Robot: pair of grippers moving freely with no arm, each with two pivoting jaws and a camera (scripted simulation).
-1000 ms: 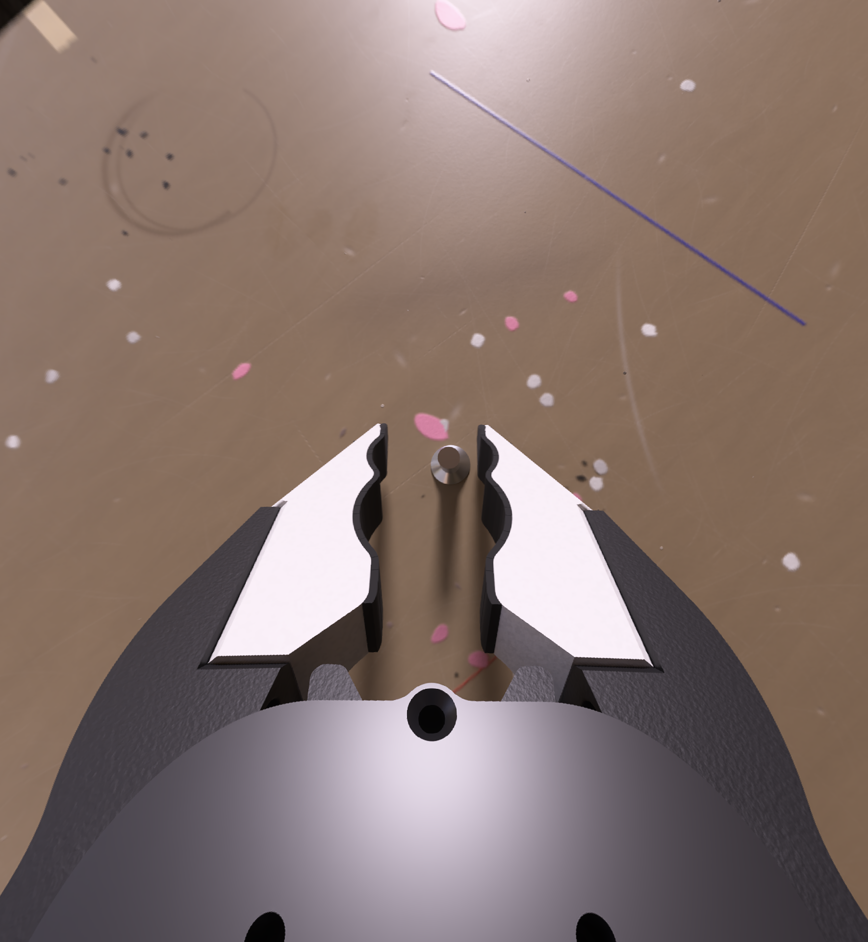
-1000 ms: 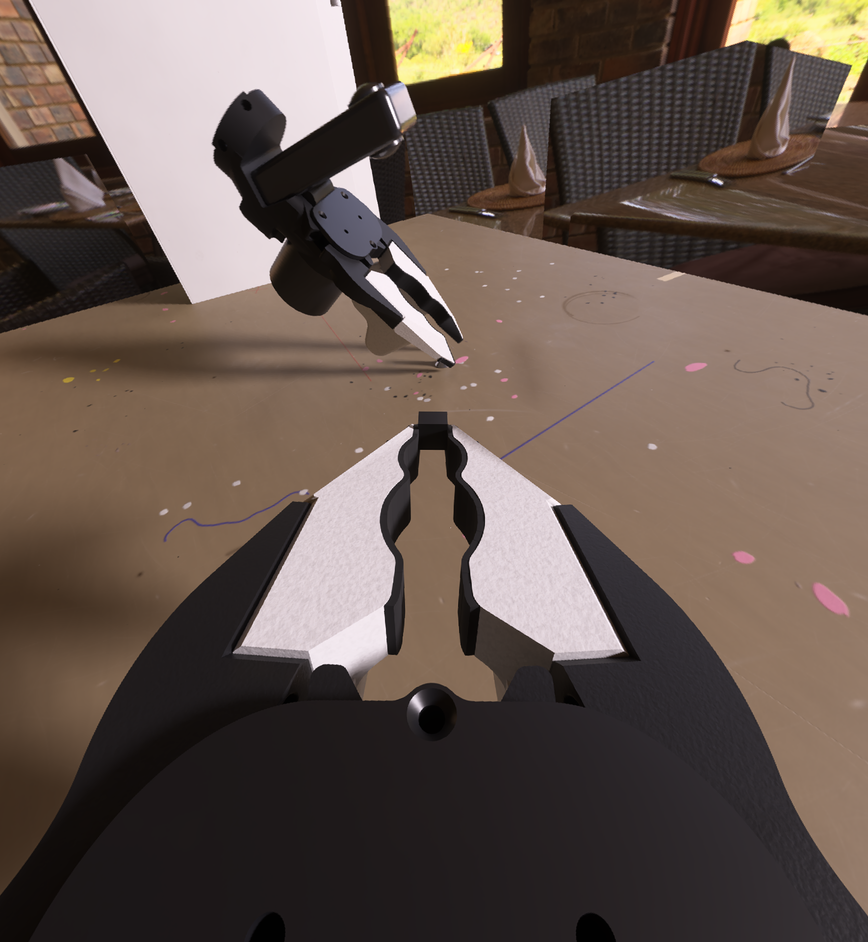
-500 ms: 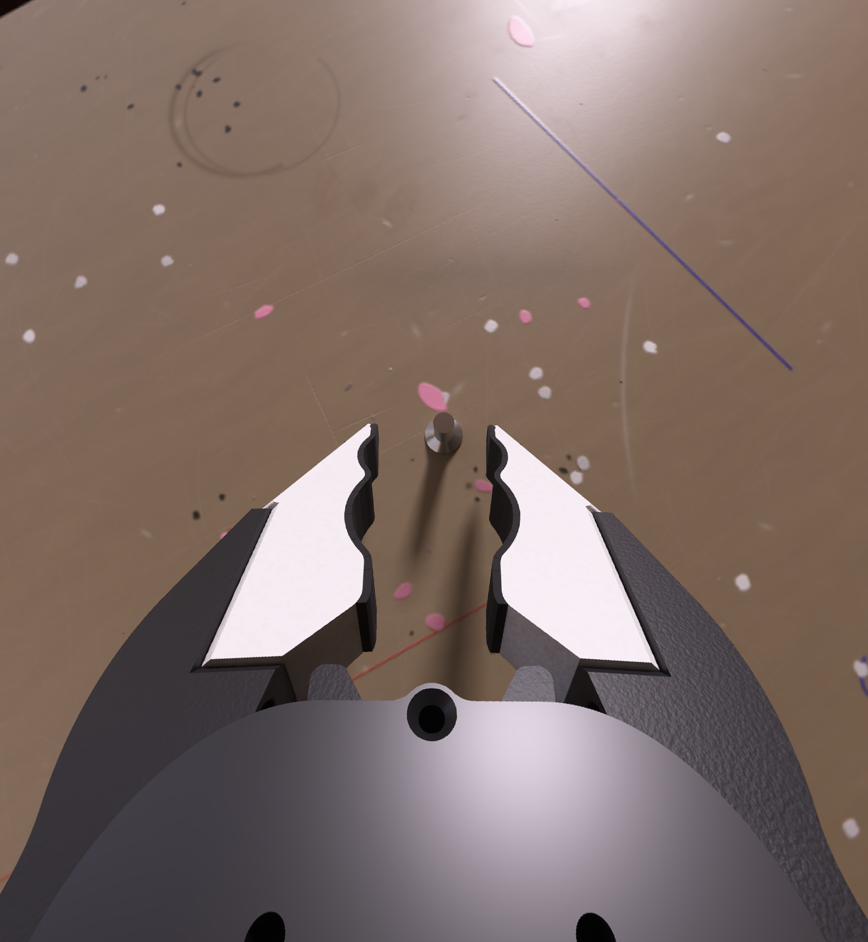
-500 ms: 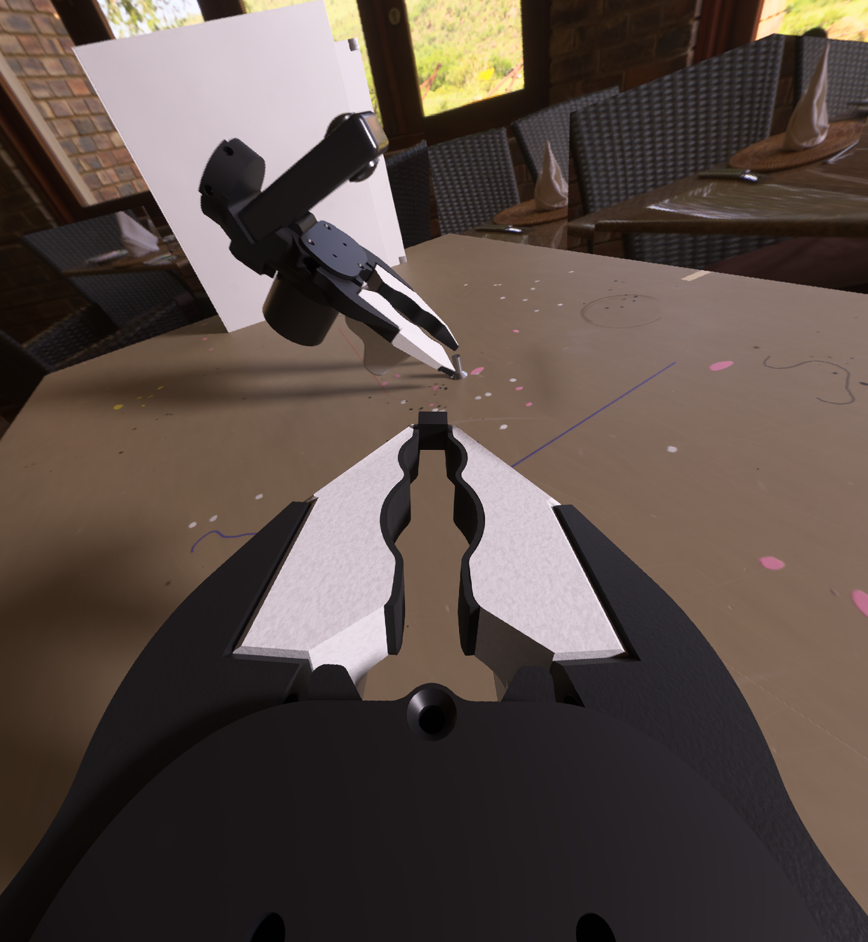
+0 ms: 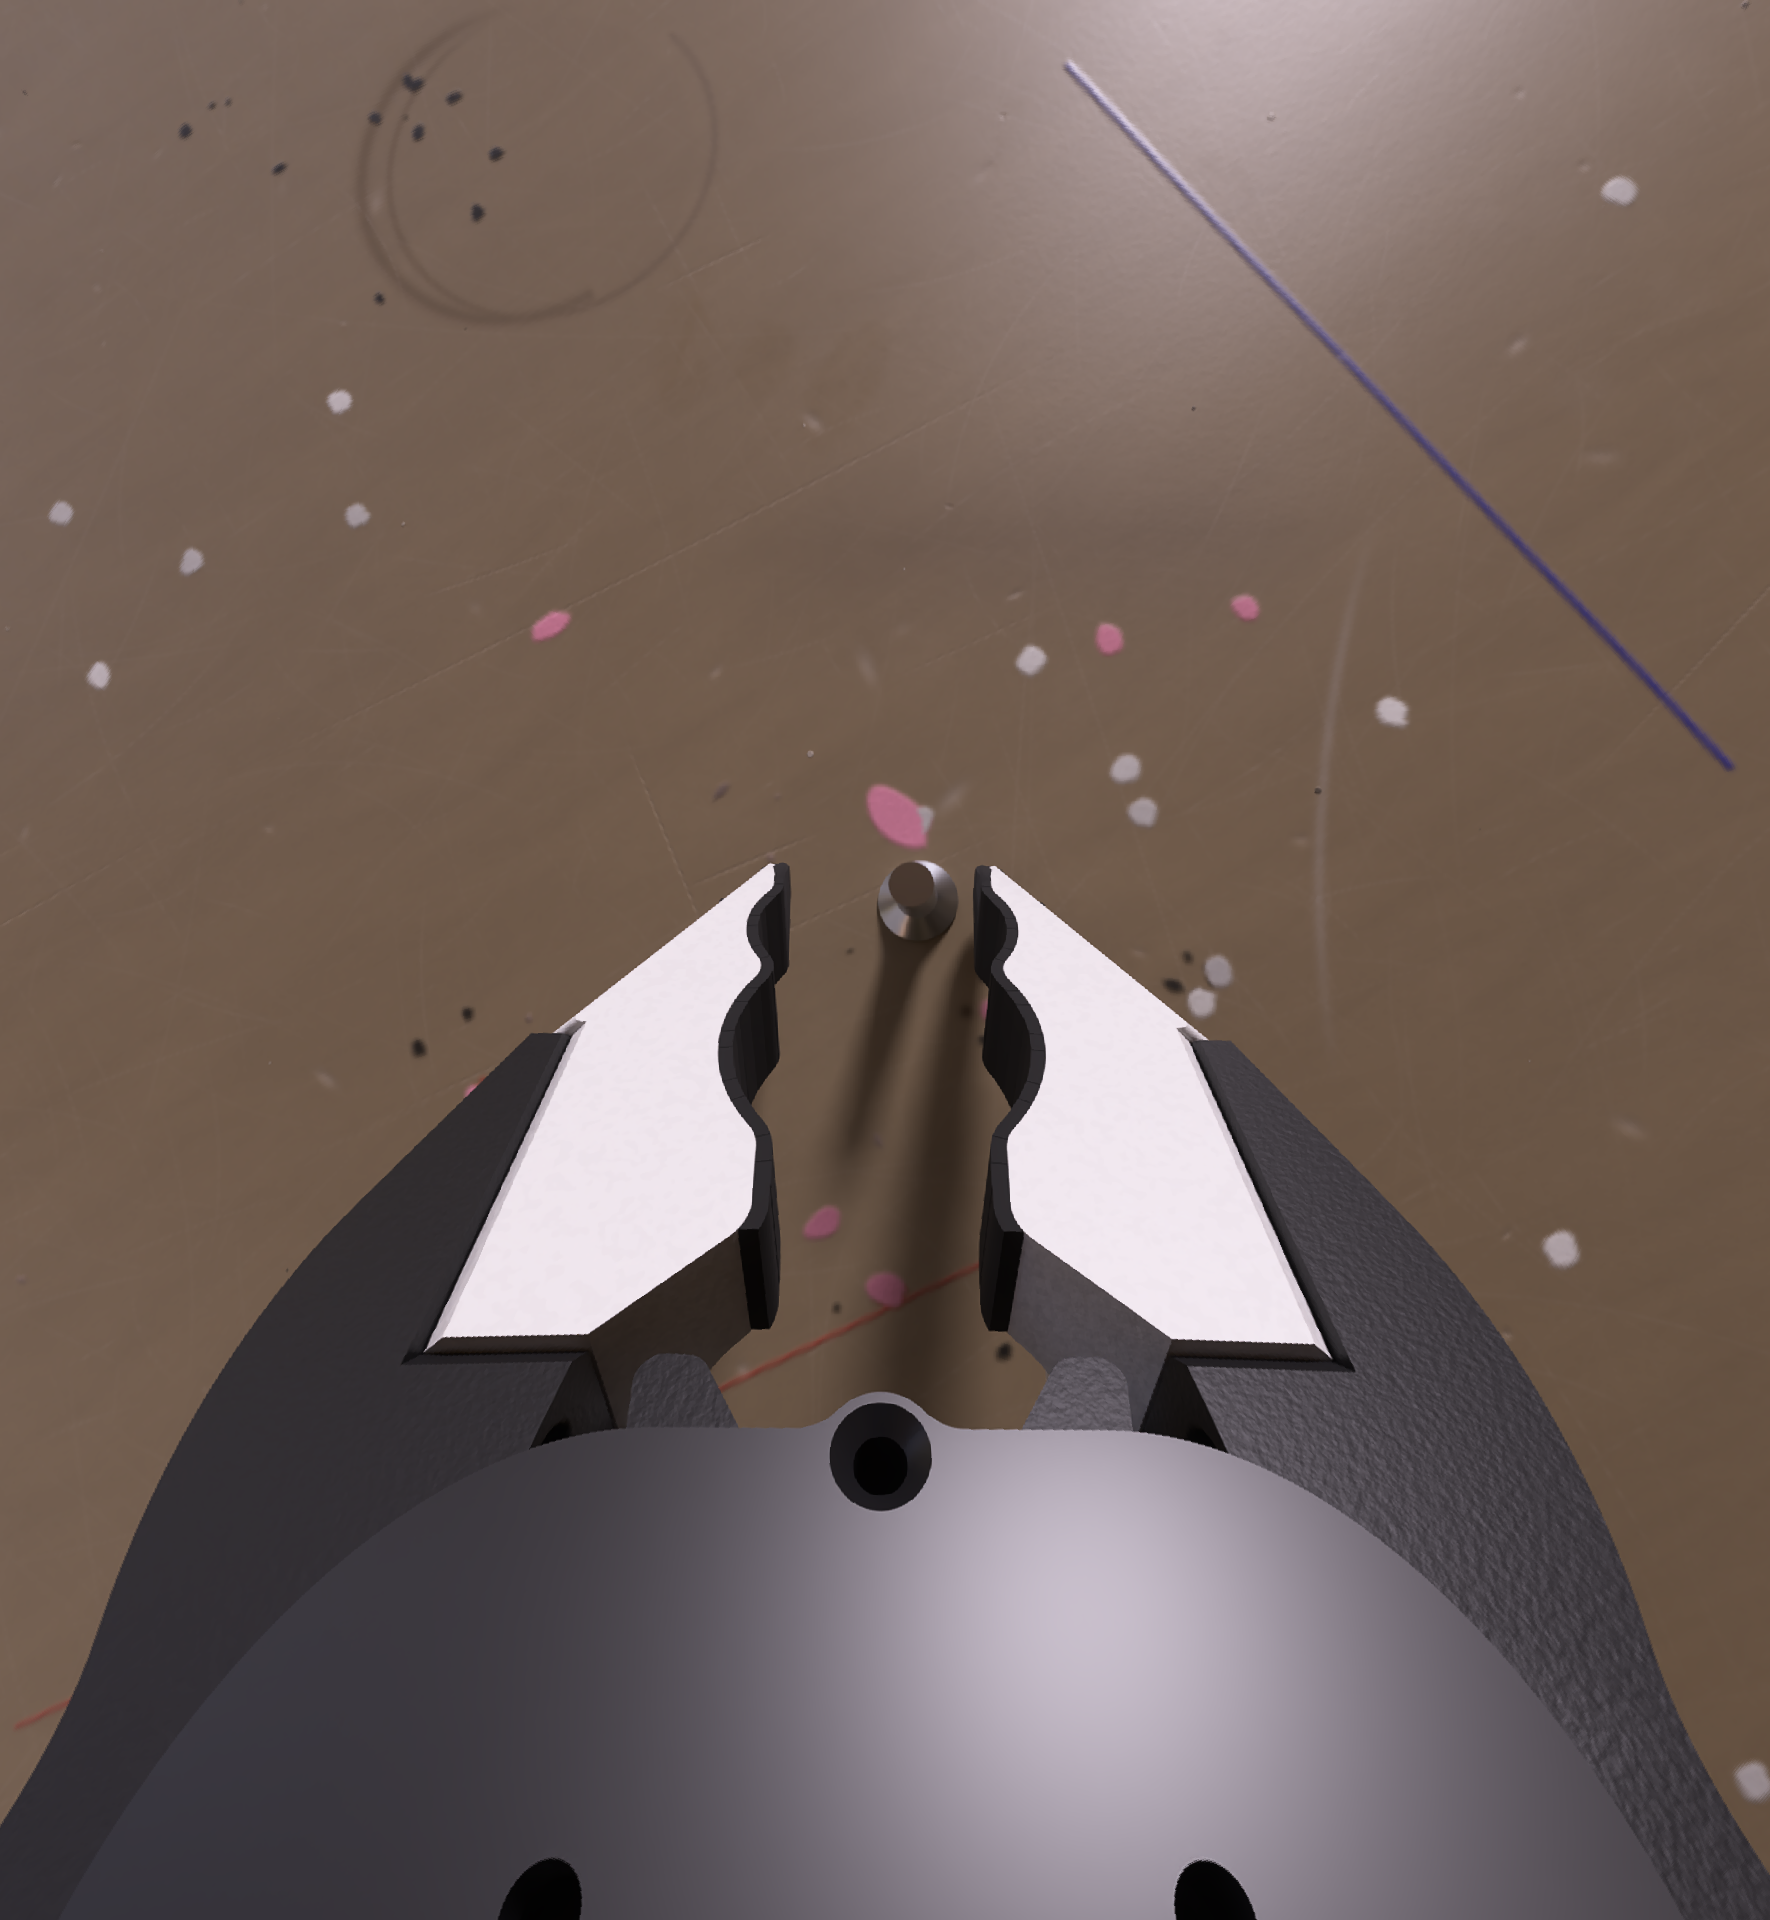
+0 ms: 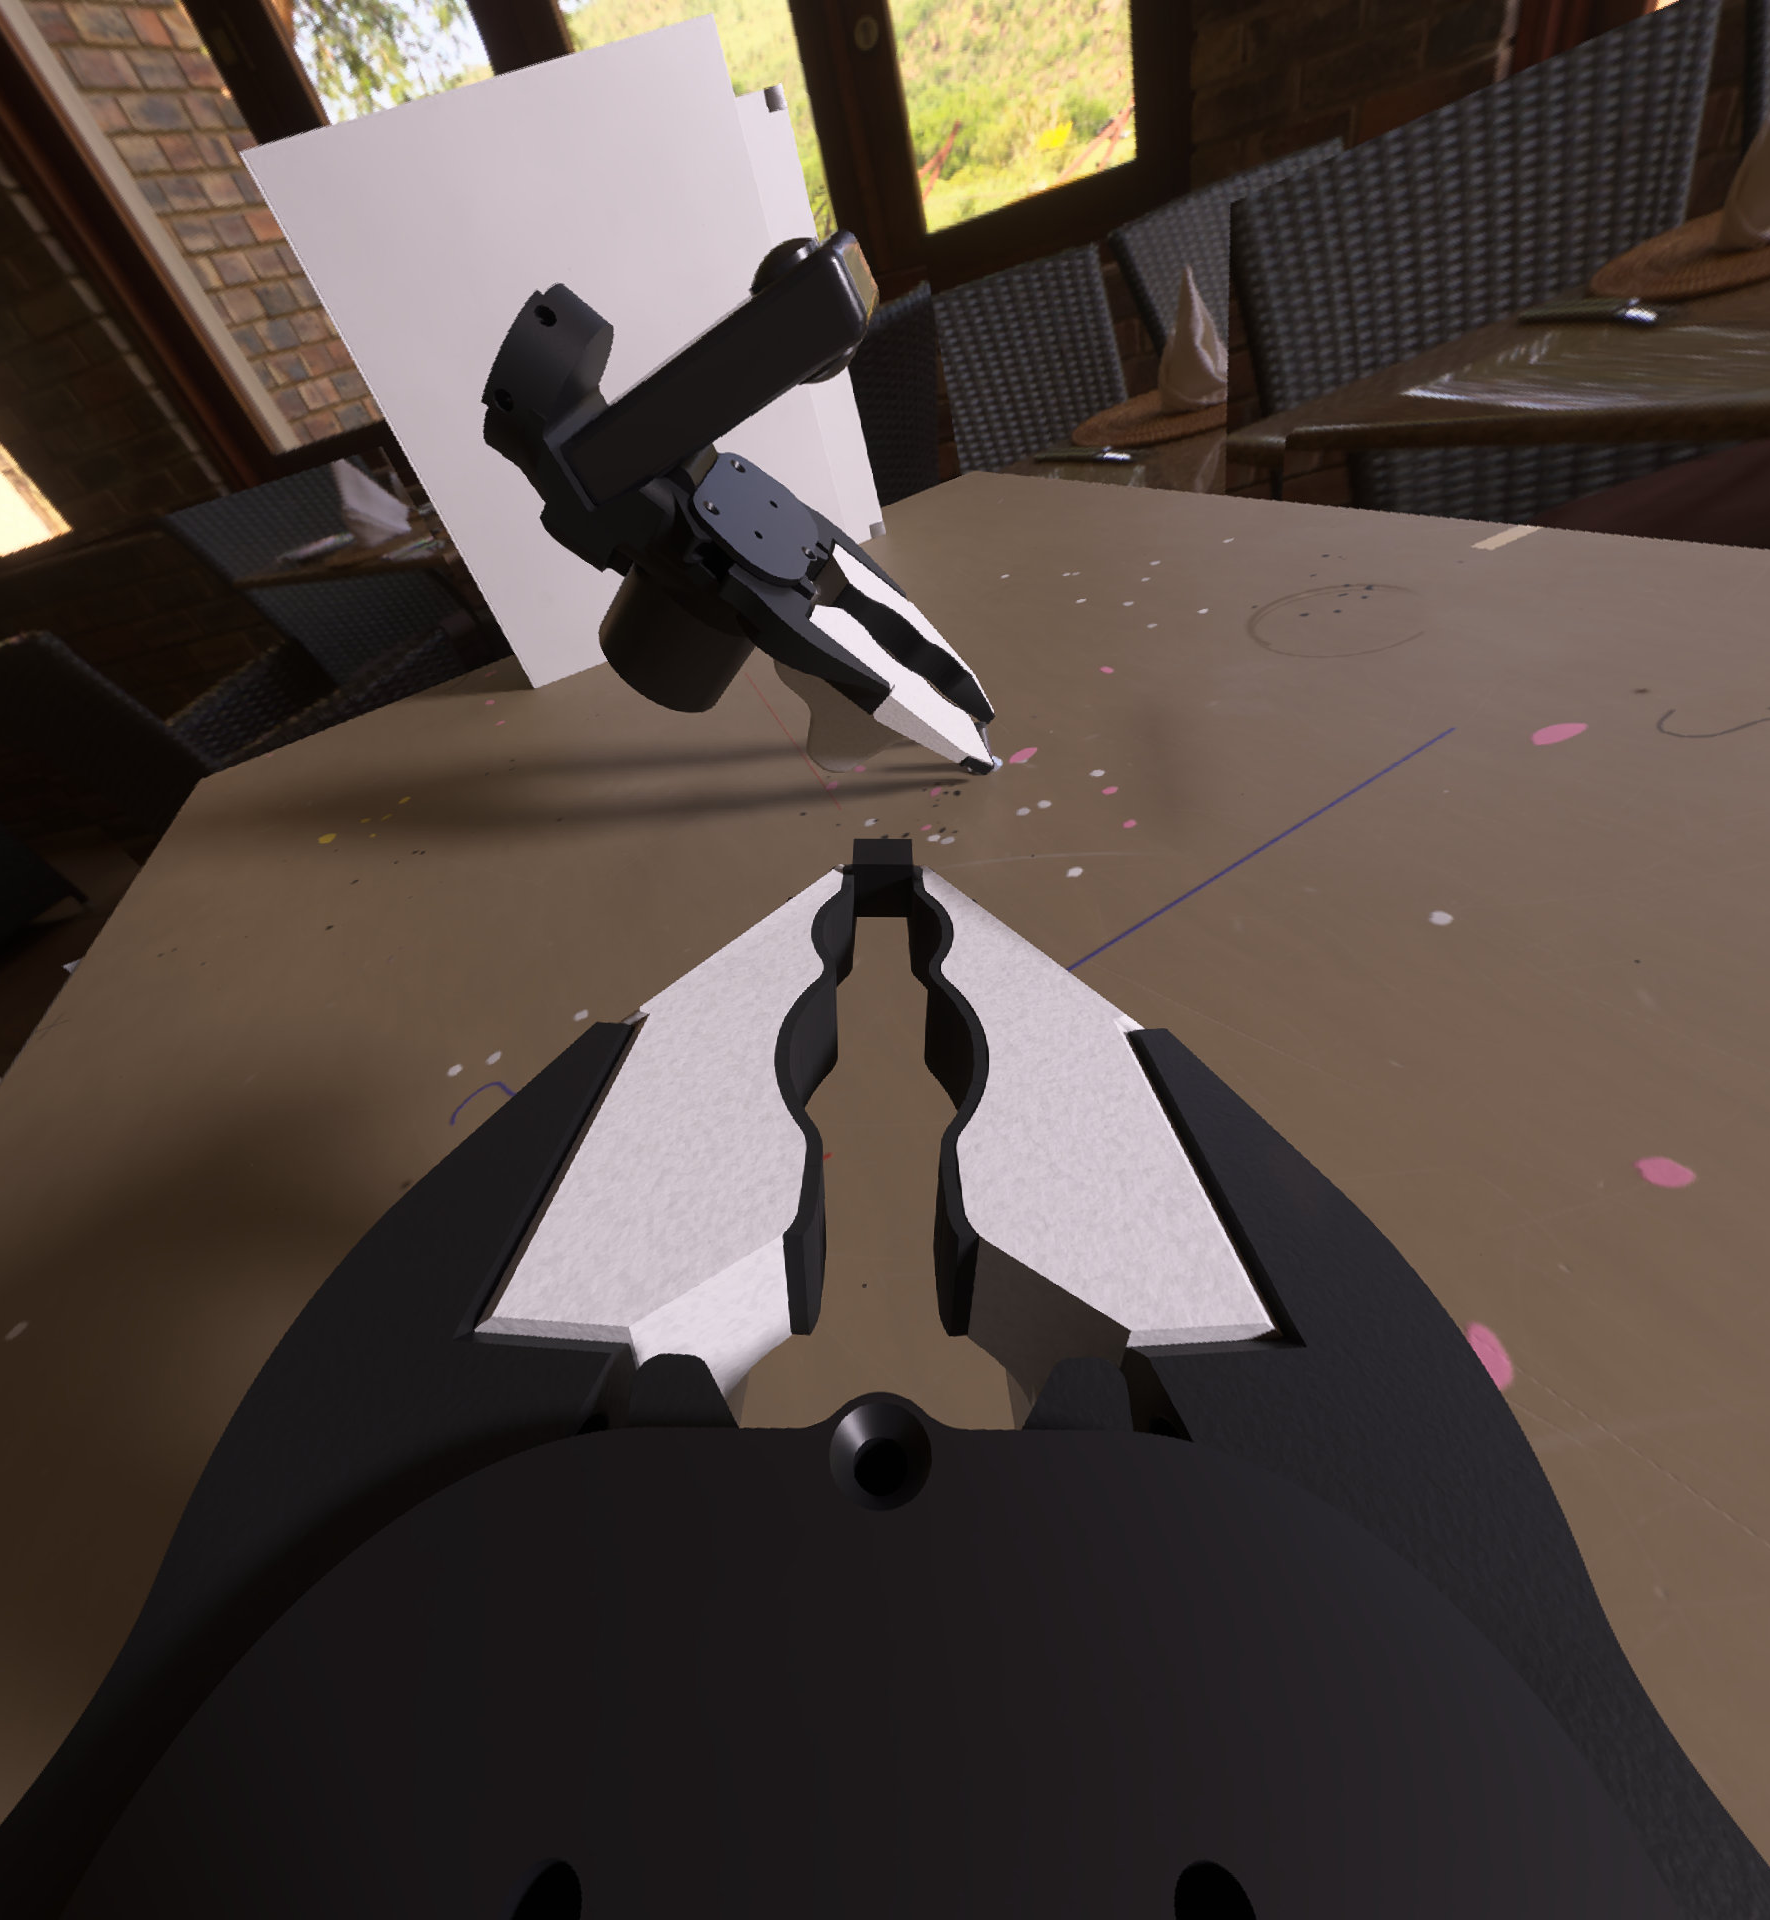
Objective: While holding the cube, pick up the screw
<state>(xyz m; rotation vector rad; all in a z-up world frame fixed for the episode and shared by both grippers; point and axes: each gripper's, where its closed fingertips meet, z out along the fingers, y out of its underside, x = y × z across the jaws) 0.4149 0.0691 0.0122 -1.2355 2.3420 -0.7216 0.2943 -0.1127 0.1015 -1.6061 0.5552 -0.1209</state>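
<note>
Right now the screw [image 5: 916, 900] stands on the table [image 5: 652, 468] between the tips of the left gripper [image 5: 881, 894], a little nearer the right-hand jaw than the left-hand one, with a clear gap on each side. Its jaws are spread apart and grasp nothing. The screw rests on its wide head with the shank pointing up, so its long axis looks roughly upright, crossing the line along which the jaws would close. A pink fleck [image 5: 895, 814] lies just beyond it.

The right gripper [image 6: 883, 883] is clenched on the cube [image 6: 883, 869], a small dark block pinched at the very tips. From that view the left gripper [image 6: 980, 743] shows well ahead, tilted down with its tips at the table surface.

Judging by this, the left gripper is the one to take the screw: it needs only to close, perhaps after a slight shift to centre the shank.
</note>
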